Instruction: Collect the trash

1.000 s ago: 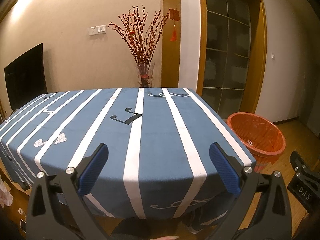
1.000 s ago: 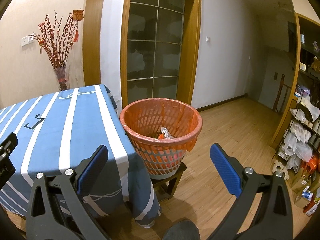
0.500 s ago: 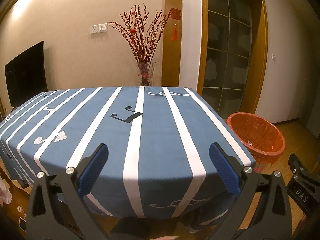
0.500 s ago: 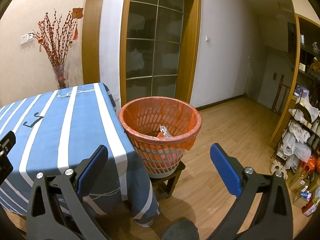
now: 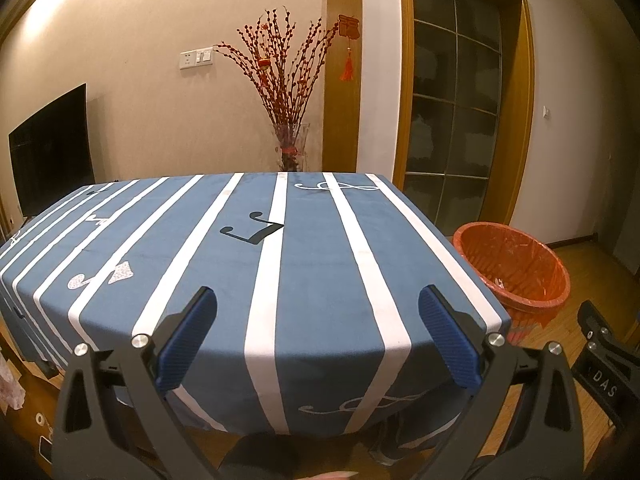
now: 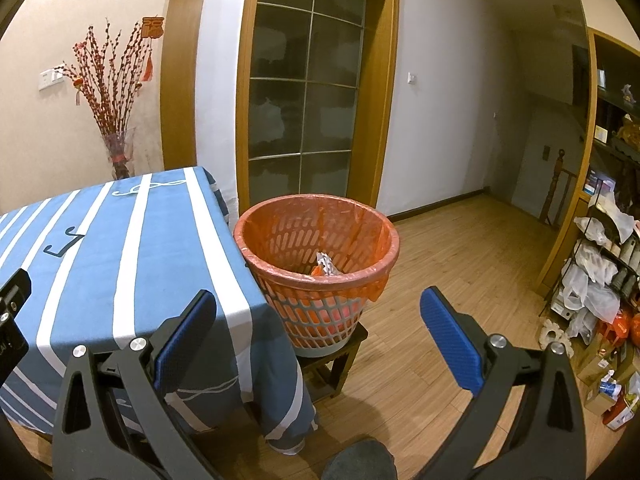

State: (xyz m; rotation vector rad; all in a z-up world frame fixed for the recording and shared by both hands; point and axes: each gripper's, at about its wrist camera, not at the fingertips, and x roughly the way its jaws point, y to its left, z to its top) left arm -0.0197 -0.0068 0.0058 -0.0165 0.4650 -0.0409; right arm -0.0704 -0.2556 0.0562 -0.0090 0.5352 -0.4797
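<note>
- An orange basket (image 6: 318,260) lined with a thin orange bag stands on a small dark stool (image 6: 340,356) just beside the corner of the tabletop (image 6: 120,248).
- Down inside the basket lies a crumpled bit of whitish trash (image 6: 326,266), with something orange next to it; what these pieces are I cannot make out.
- From the left wrist view the same basket (image 5: 516,268) shows off the right edge of the tabletop (image 5: 320,264), and only a few pale scraps can be seen against its liner.
- A clear glass vase (image 5: 291,148) holding red-budded branches stands behind the far edge of the tabletop, against the wall.
- The tabletop is covered by a blue cloth with white stripes and music-note shapes; no loose trash shows on it.
- The left tongs (image 5: 318,332) are spread wide, their blue pads well apart, gripping nothing and touching nothing; they hang over the near edge of the tabletop.
- The right tongs (image 6: 318,332) are likewise spread wide and empty, held in the air near the basket, which appears between their two fingers.
- On the far right a rack (image 6: 600,264) is crowded with bags and boxes, well apart from the basket.
</note>
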